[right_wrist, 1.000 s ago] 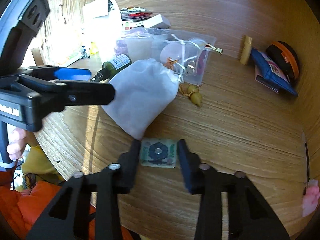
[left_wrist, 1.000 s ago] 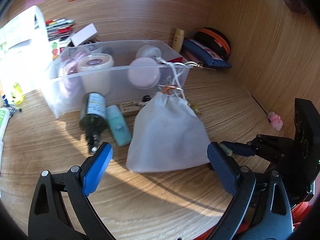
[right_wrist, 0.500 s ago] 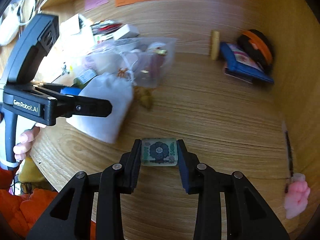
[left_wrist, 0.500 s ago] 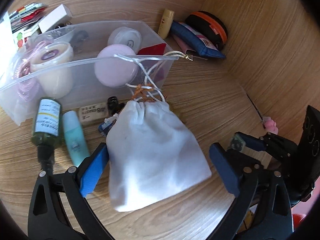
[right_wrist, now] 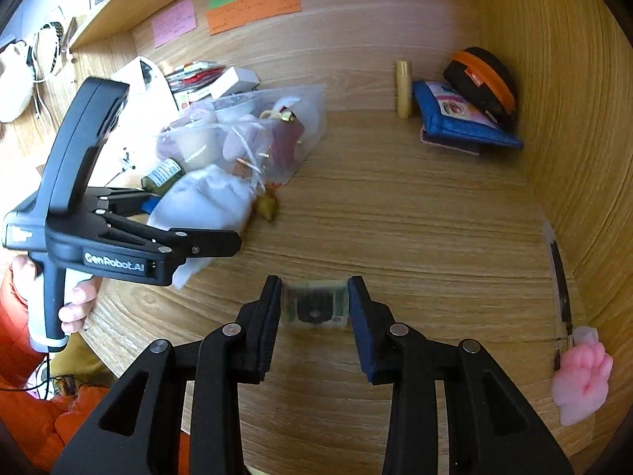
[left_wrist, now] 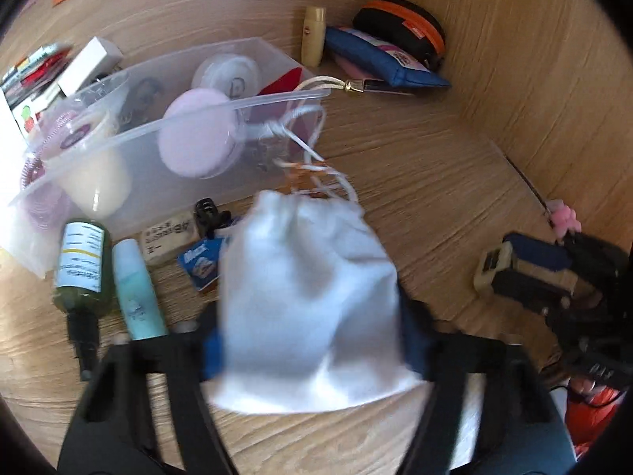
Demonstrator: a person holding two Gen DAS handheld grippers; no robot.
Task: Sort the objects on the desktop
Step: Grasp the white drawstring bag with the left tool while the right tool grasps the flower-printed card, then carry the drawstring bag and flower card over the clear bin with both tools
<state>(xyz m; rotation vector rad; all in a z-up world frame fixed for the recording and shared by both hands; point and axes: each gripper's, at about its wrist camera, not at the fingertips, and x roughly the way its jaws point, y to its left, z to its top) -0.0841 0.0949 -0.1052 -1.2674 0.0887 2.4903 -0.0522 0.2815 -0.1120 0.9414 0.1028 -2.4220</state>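
A: What was seen between the fingers of the left gripper [left_wrist: 310, 340]?

B: A white drawstring pouch [left_wrist: 308, 308] was pinched there. The jaws had just been closing, and in the left wrist view the blue pads were pressed against both flanks of the cloth, though that picture was blurred.

A: And where was the pouch set, reckoned from the clear plastic bin [left_wrist: 166, 150]?

B: It was just in front of the bin, its white cords [left_wrist: 312, 158] trailed up against the bin's near corner. Also in front of the bin, left of the pouch, a green bottle [left_wrist: 81, 269], a pale teal tube [left_wrist: 138, 289] and a small labelled eraser [left_wrist: 170, 237] were laid side by side. These were shown only by the left wrist view, apart from a corner of the bottle.

A: What was given by the right wrist view instead?

B: The right gripper [right_wrist: 314, 308] was seen narrowed onto a small square tile with a dark flower pattern [right_wrist: 314, 306], held above the wooden desk [right_wrist: 415, 229], well to the right of the bin. The person's hand [right_wrist: 75, 301] on the left gripper's handle was visible there too.

A: Anything beyond the bin?

B: A blue pouch [right_wrist: 463, 122] and a black case with an orange zip [right_wrist: 482, 79] were stacked in the far corner, right of the bin, with a cream tube [right_wrist: 403, 87] stood beside them. Coloured notes [right_wrist: 253, 8] were stuck on the back panel above the bin; a pink paw-shaped thing [right_wrist: 581, 380] was seen far right.
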